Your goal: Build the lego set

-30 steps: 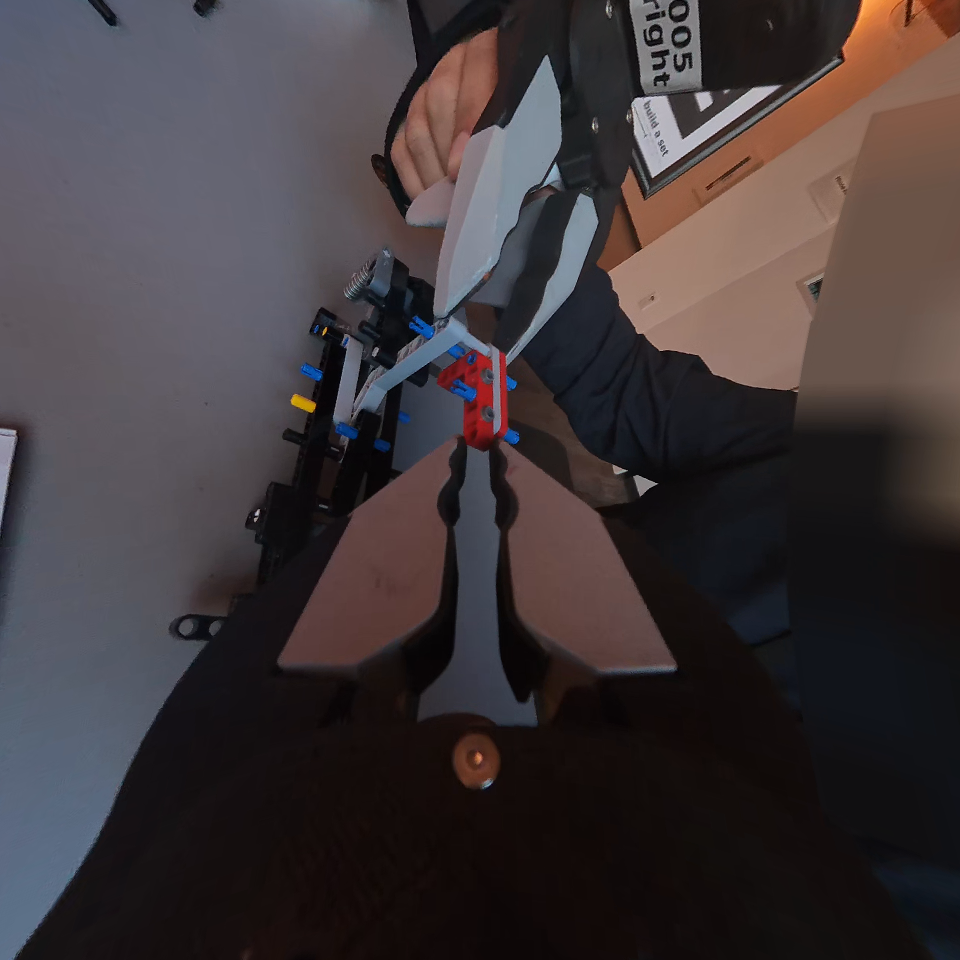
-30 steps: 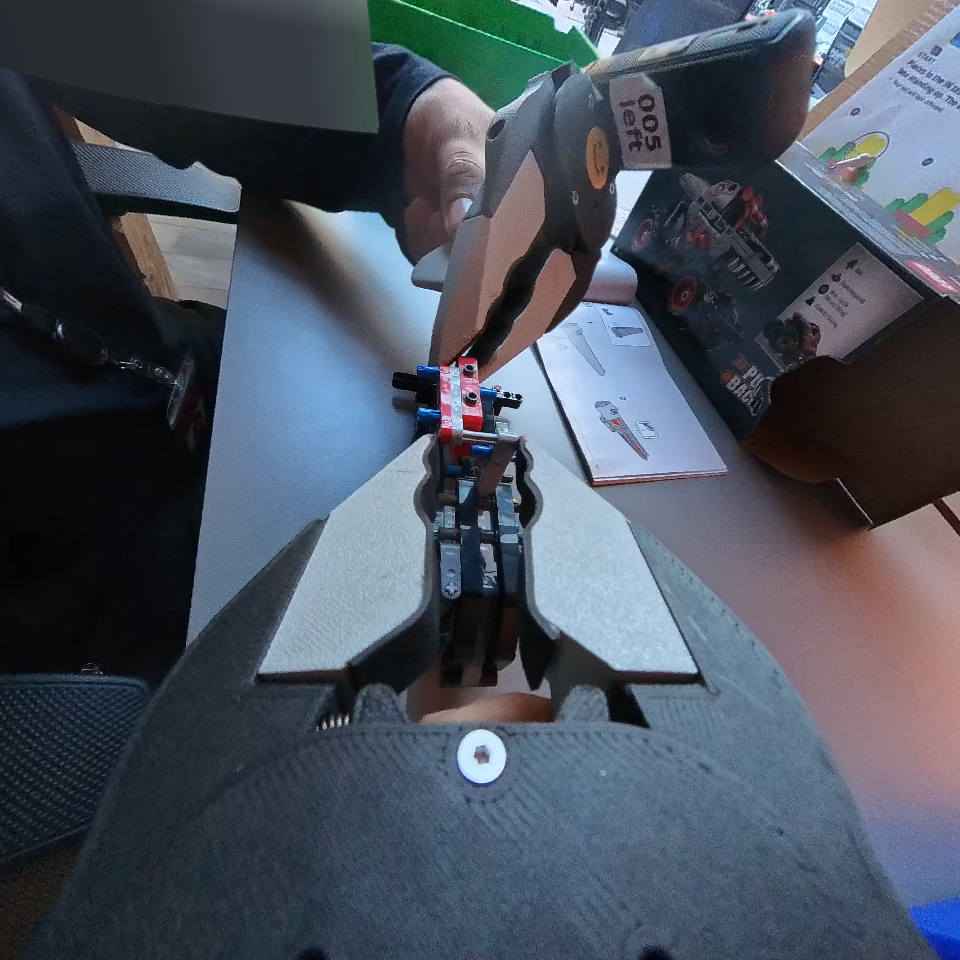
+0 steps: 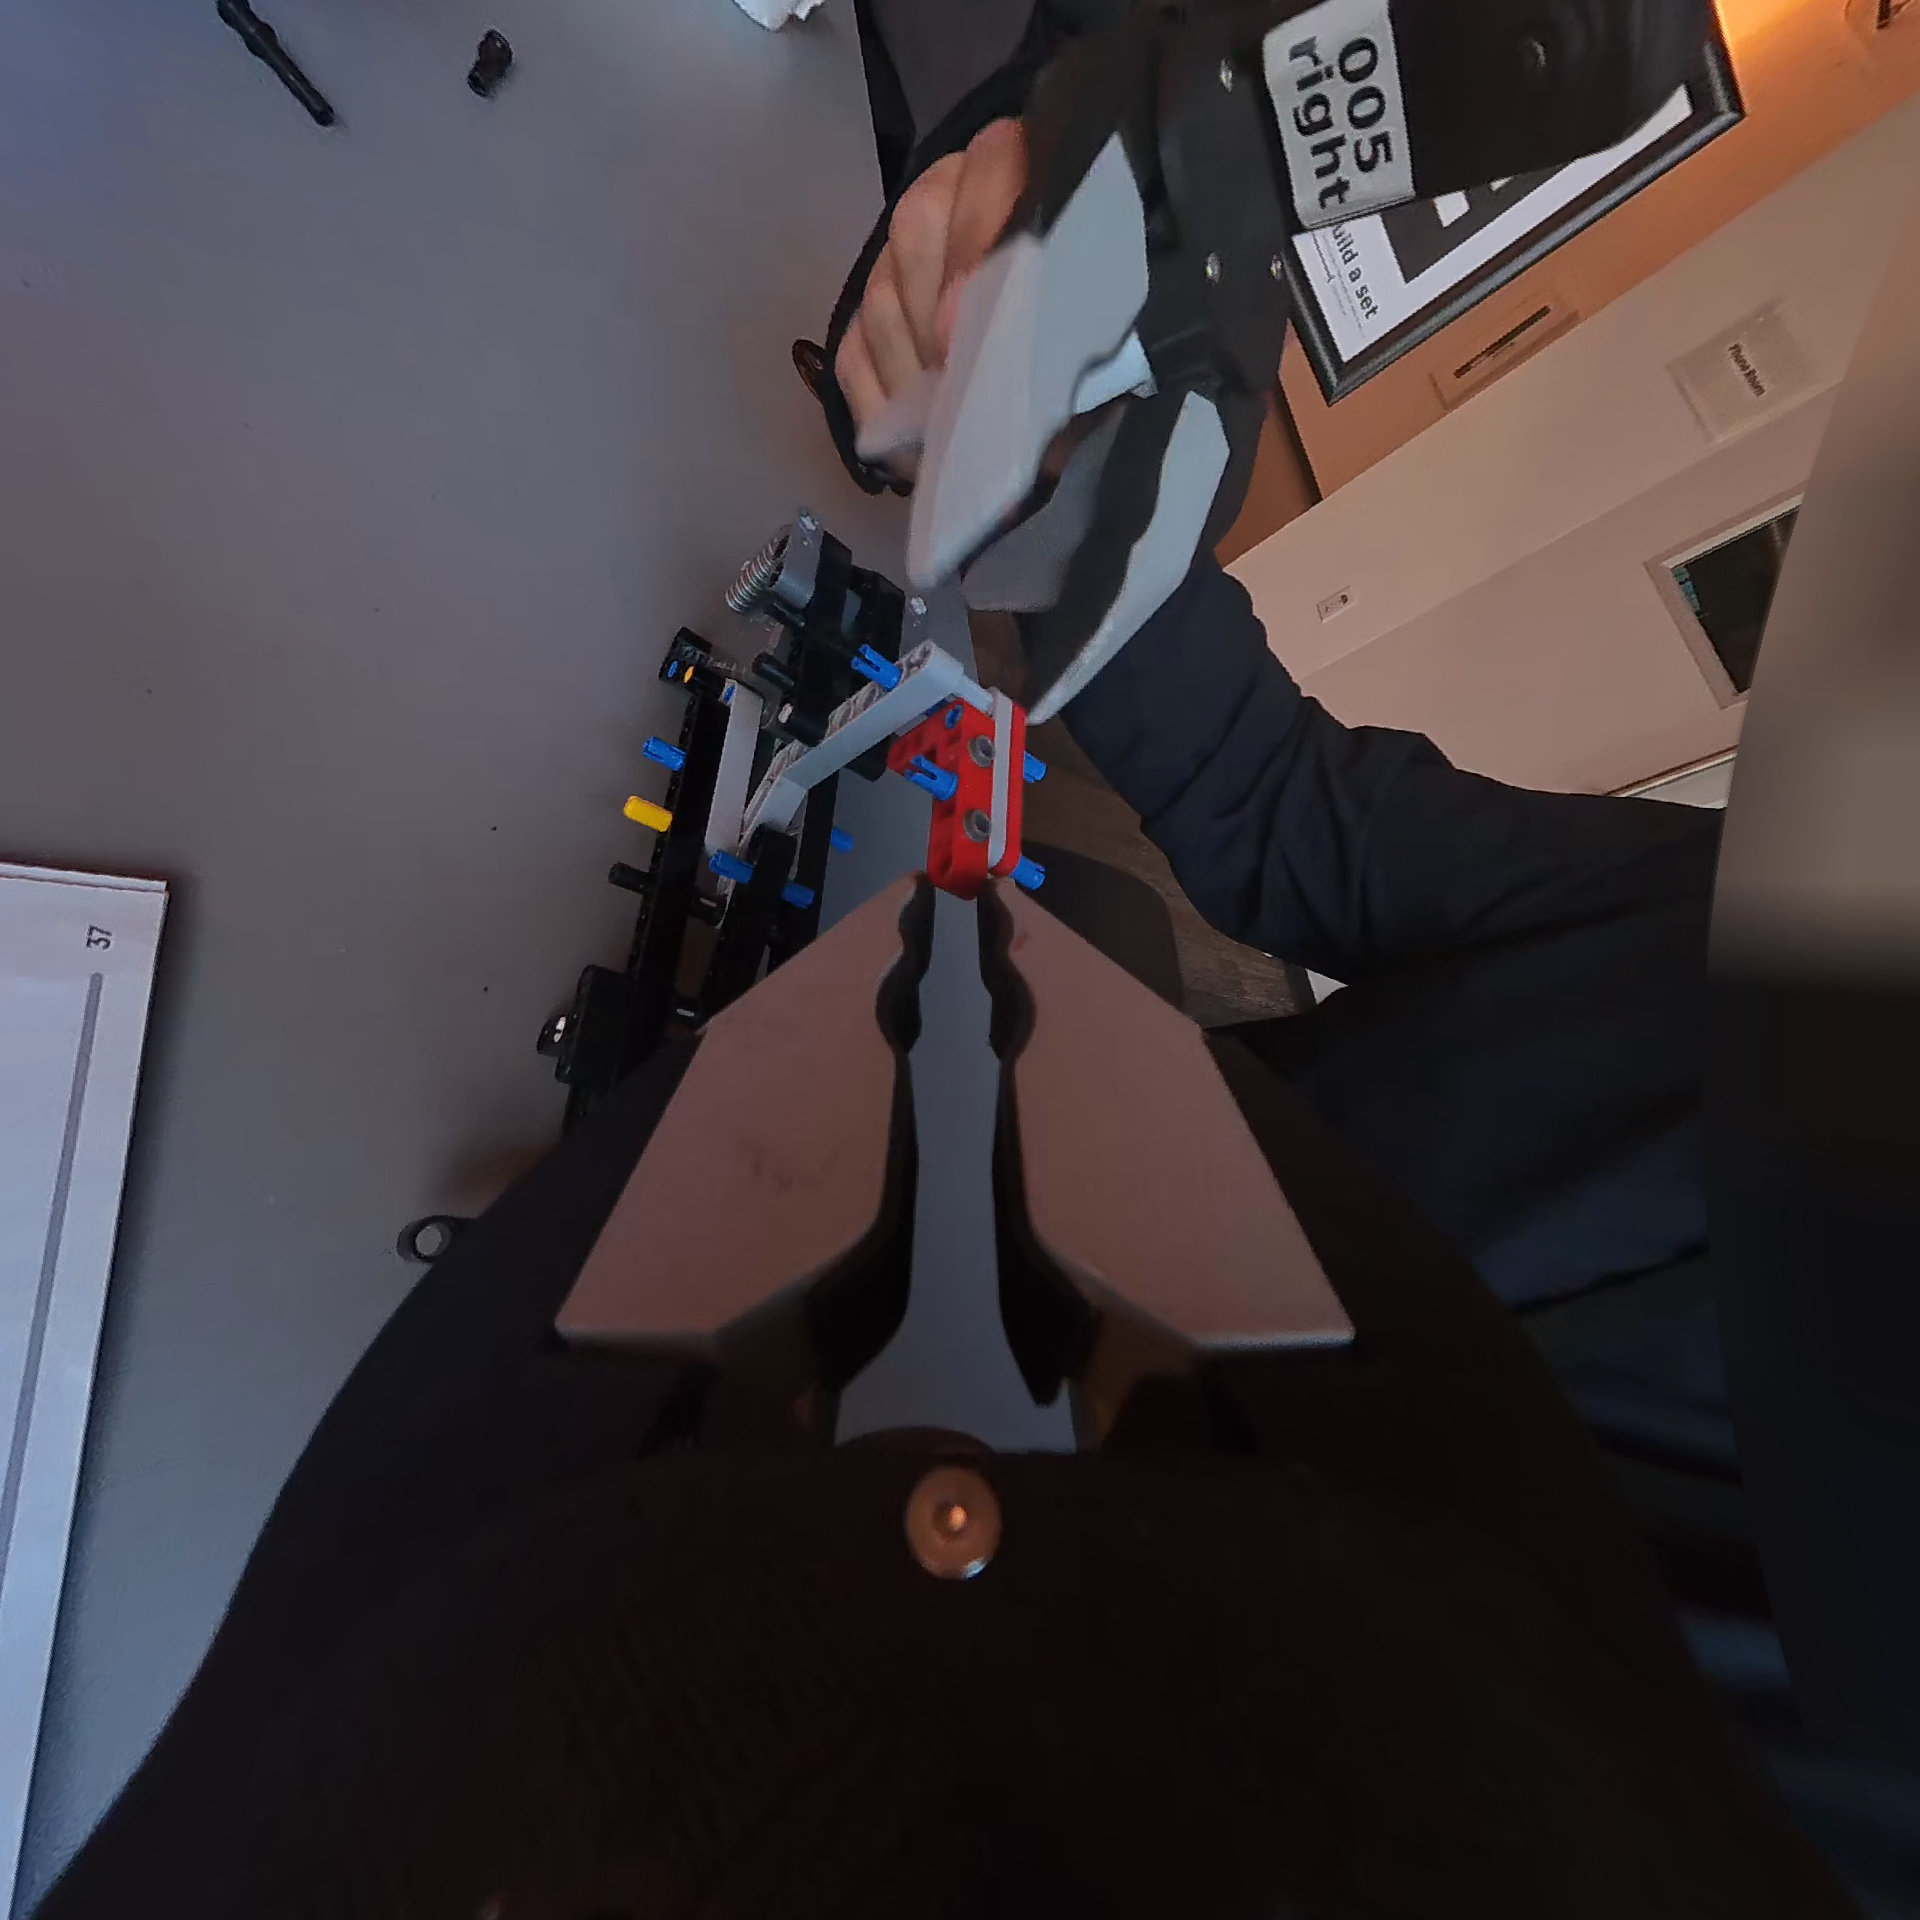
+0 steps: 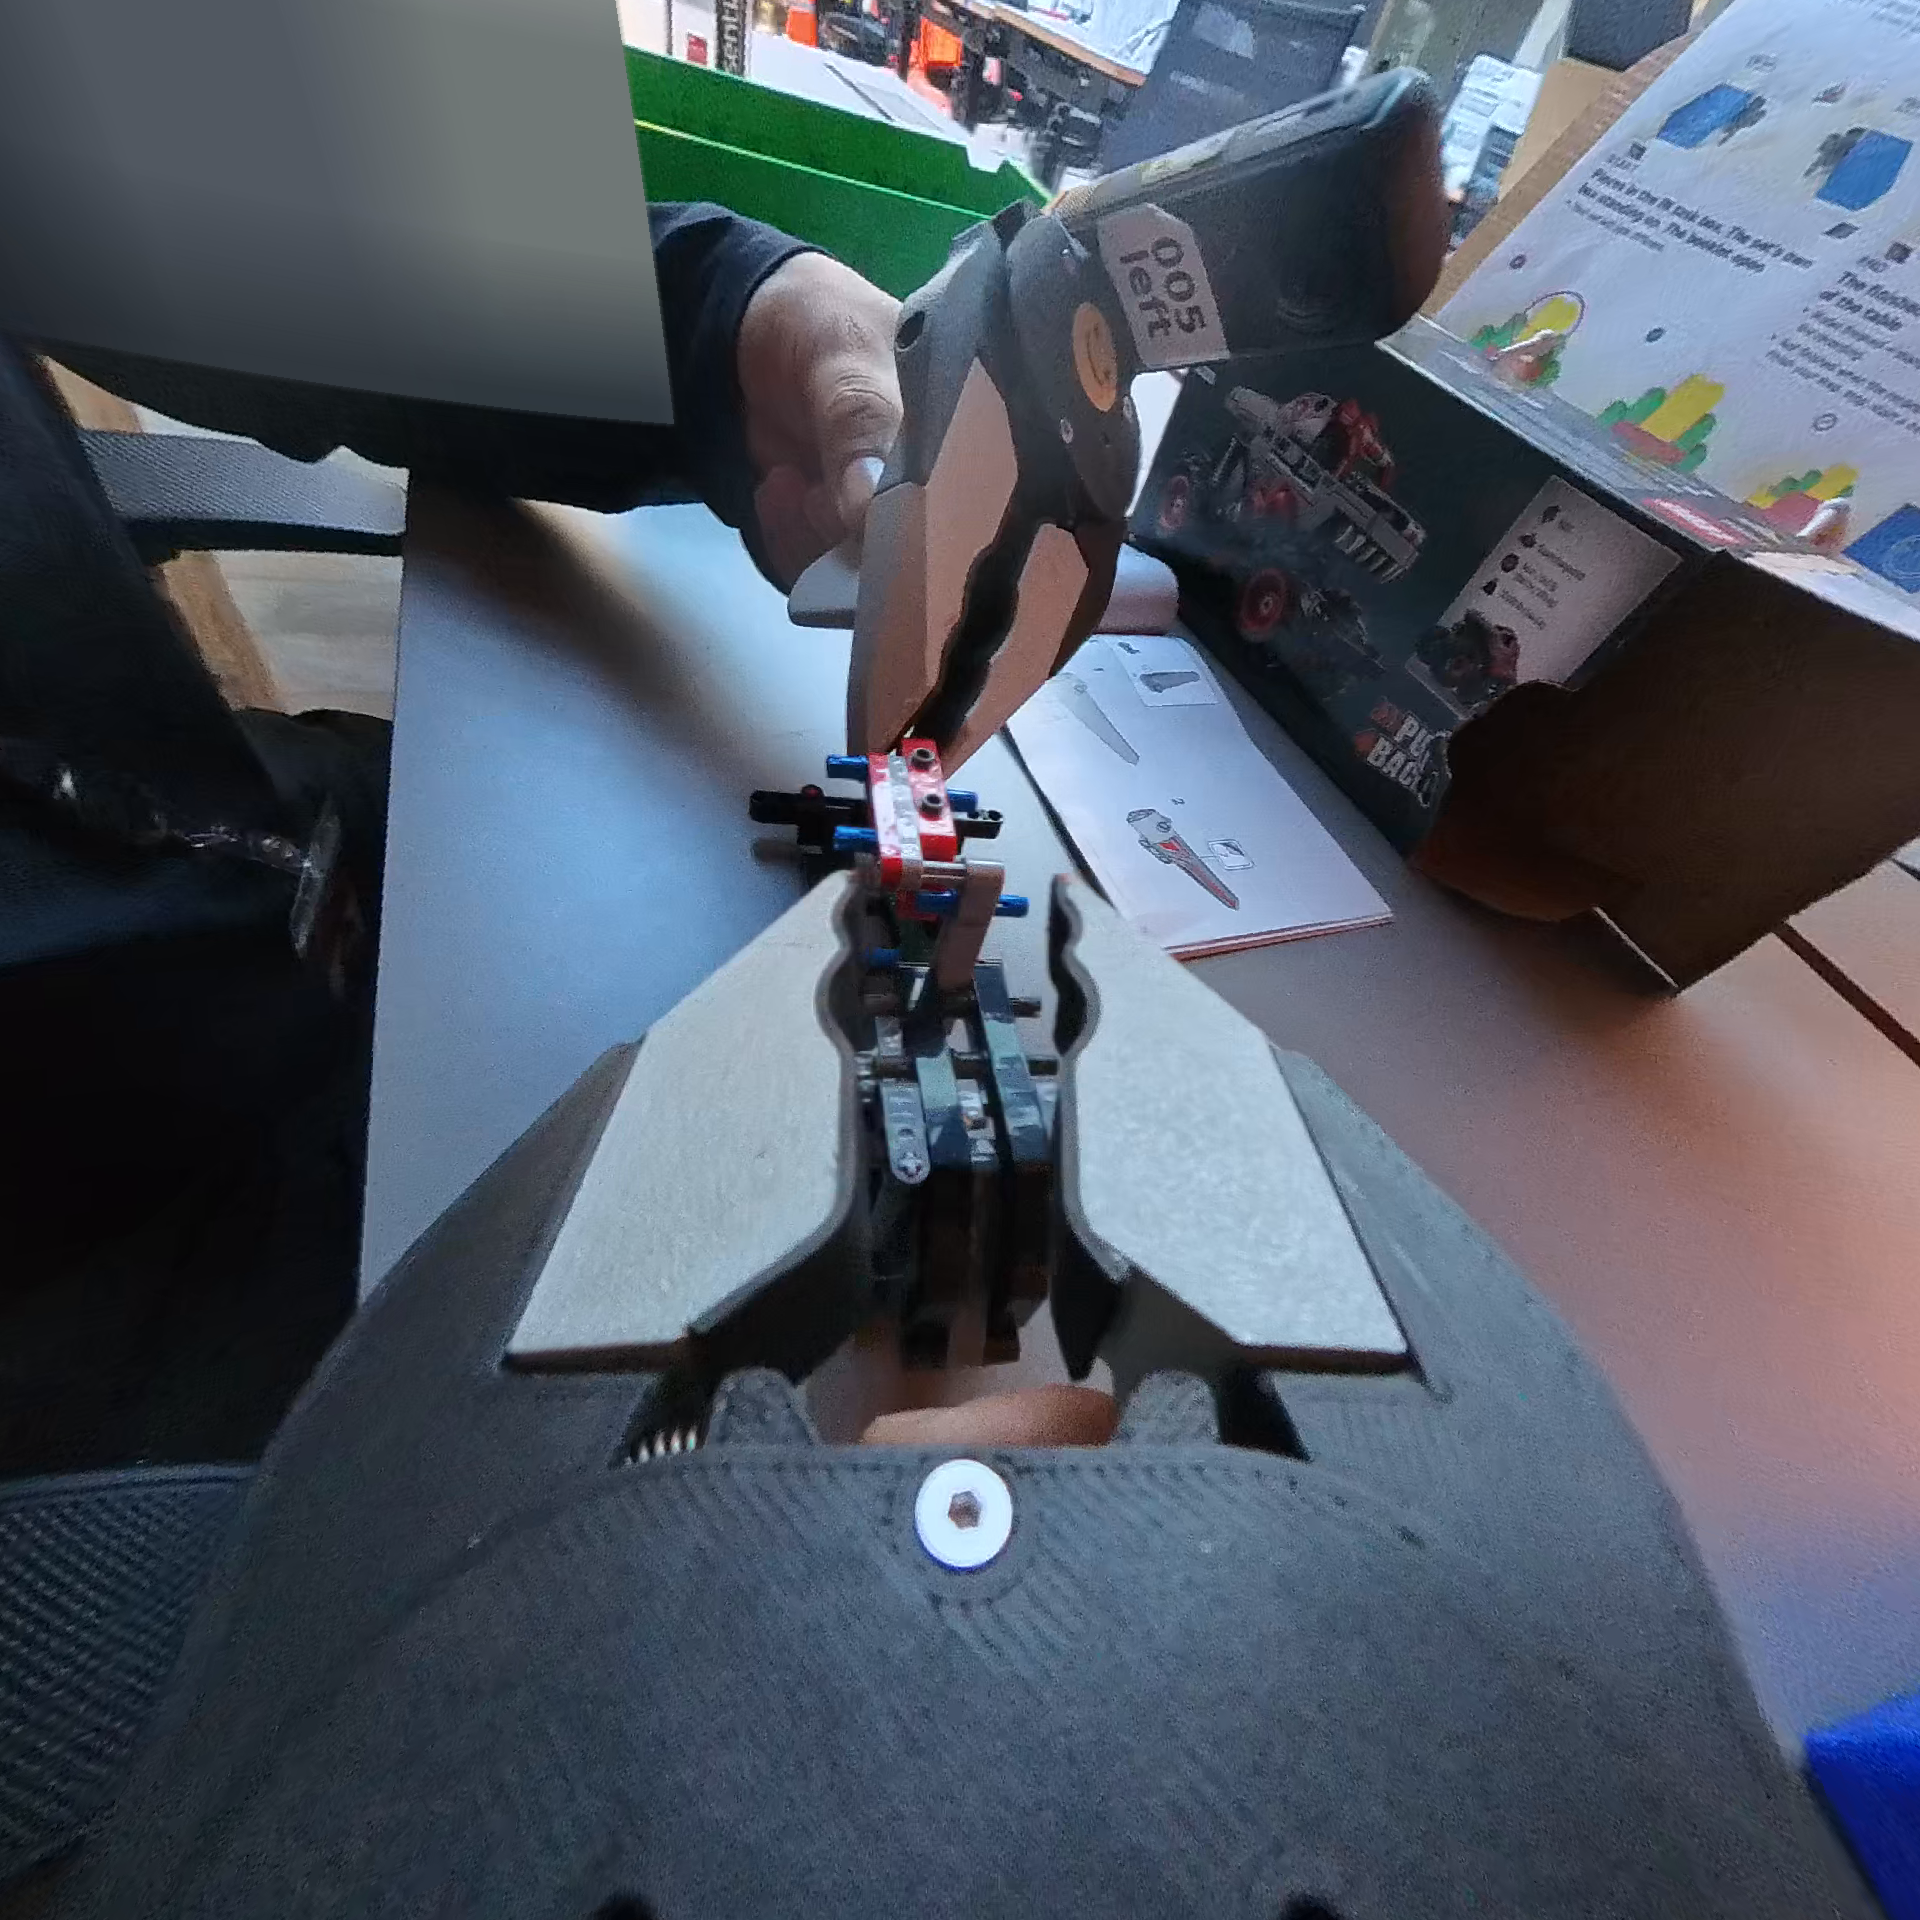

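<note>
A black chassis (image 3: 717,914) with blue pins, a yellow pin and a spring stands on the grey table (image 3: 312,468). A grey beam joins it to a red piece (image 3: 961,800) with blue pins. My left gripper (image 3: 956,899) is shut on the lower end of the red piece. In the right wrist view it (image 4: 904,743) pinches the red piece (image 4: 914,821) from above. My right gripper (image 4: 951,894) is open, its fingers (image 4: 727,1143) loosely either side of the chassis (image 4: 997,1101). In the left wrist view it (image 3: 987,634) is blurred.
An open instruction booklet (image 4: 1195,810) lies right of the model, and the set's box (image 4: 1403,623) stands behind it. Loose black parts (image 3: 281,62) and a small black link (image 3: 426,1236) lie on the table. A green bin (image 4: 810,177) is beyond. The person's sleeve (image 3: 1403,831) is close.
My right gripper's jaws have widened around the chassis. My left gripper still holds the red piece, which has shifted only slightly.
</note>
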### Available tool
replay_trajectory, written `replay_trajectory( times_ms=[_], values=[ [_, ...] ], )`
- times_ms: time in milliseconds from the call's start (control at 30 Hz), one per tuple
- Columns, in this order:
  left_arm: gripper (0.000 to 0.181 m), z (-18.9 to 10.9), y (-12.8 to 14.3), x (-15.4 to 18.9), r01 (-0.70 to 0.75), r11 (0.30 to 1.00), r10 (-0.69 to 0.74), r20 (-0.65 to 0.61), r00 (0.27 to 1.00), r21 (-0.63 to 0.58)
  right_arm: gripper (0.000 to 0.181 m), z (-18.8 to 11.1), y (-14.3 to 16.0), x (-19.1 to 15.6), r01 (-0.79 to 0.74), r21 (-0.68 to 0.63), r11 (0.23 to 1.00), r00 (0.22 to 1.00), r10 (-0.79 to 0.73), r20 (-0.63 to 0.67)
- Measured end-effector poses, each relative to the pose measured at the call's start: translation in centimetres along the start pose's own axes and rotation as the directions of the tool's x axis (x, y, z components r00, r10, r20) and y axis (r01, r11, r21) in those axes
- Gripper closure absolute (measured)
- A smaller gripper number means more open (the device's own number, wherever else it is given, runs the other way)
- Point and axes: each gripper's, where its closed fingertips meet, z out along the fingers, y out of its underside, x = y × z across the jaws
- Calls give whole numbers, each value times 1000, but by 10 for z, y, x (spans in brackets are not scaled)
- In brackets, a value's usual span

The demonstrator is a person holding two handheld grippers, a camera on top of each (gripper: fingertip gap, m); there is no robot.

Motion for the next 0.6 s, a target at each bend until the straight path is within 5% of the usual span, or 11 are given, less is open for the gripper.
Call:
replay_trajectory(
  times_ms=[67,600],
  values=[
    [176,0,0,-1,-1,1000,1,4,1000,1,163,2,1,-2,10,-7,1000,1000,-9,18],
    [176,0,1,-1,-8,1000,8,14,1000,-4,161,7,3,-4,15,-16,1000,999,-14,40]
  ],
)
